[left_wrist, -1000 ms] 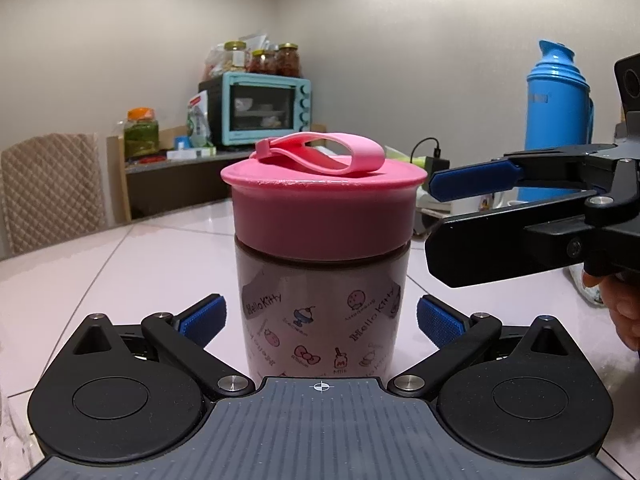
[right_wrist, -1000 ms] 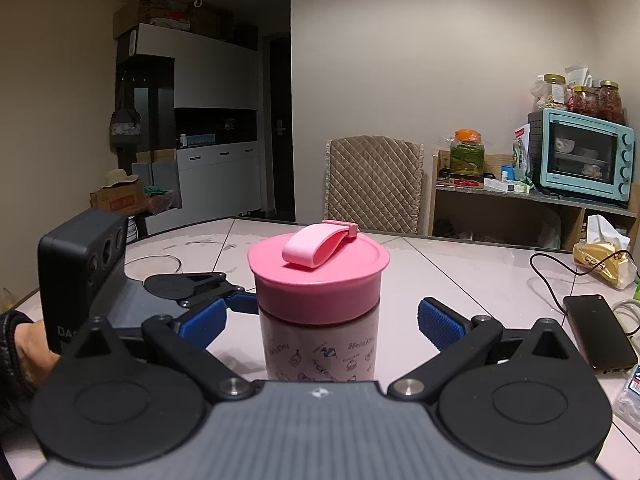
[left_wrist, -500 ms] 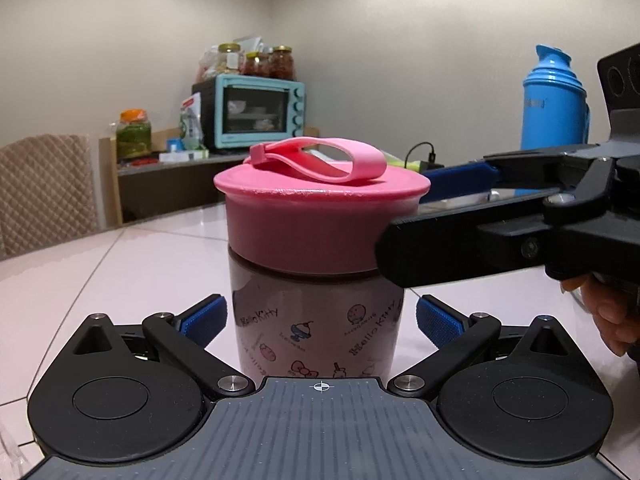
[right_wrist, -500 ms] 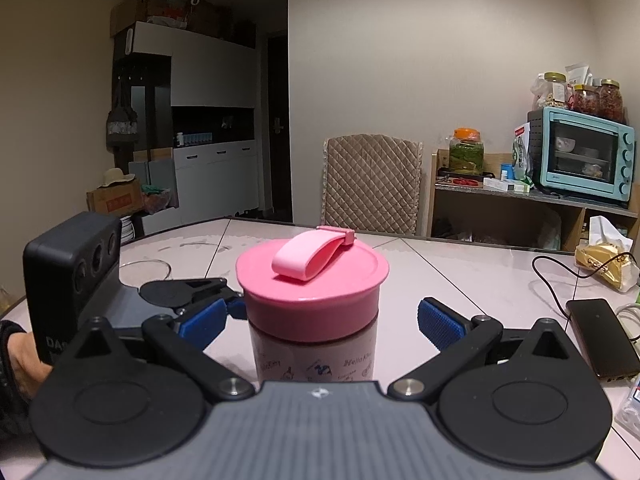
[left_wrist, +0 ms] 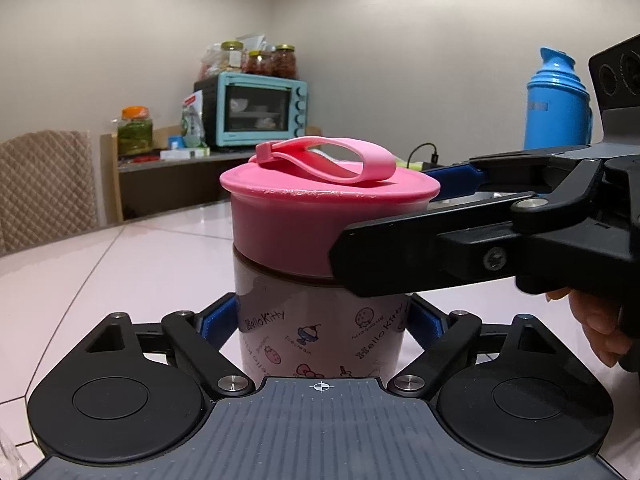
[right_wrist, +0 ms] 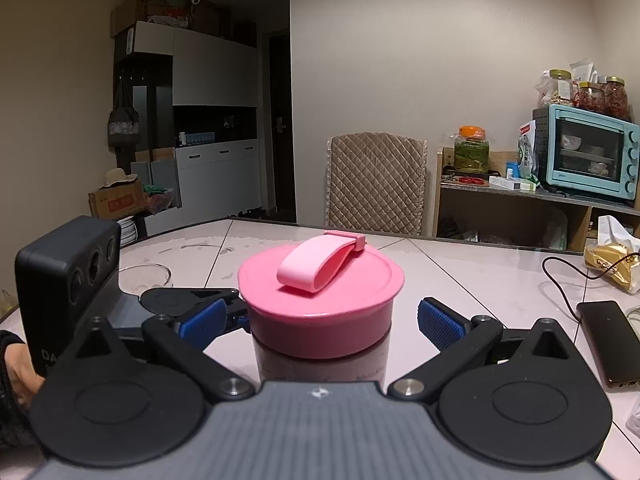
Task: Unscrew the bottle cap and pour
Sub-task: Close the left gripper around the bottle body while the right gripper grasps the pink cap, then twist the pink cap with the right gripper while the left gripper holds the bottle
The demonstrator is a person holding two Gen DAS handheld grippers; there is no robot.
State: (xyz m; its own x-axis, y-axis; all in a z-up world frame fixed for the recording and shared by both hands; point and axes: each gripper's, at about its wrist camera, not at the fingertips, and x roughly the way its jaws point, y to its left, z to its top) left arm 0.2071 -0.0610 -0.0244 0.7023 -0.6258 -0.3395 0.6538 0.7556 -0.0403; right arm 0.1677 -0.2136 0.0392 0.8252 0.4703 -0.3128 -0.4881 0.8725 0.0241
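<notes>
A Hello Kitty bottle [left_wrist: 320, 332] with a wide pink screw cap [left_wrist: 304, 224] and a pink strap stands upright on the pale tiled table. My left gripper [left_wrist: 320, 320] is shut on the bottle's body, its blue pads pressed to both sides. My right gripper [right_wrist: 320, 320] is open around the pink cap [right_wrist: 320, 304], with a gap between each blue pad and the cap. In the left wrist view the right gripper's fingers [left_wrist: 420, 256] reach in from the right at cap height.
A blue thermos [left_wrist: 558, 104] stands at the back right. A phone [right_wrist: 608, 340] on a cable and a gold packet [right_wrist: 608, 264] lie to the right. A clear glass [right_wrist: 144, 278] stands behind the left gripper. A chair and a shelf with a teal oven stand beyond the table.
My left gripper has closed onto the bottle's body. My right gripper has moved in from the right and now straddles the cap, still open.
</notes>
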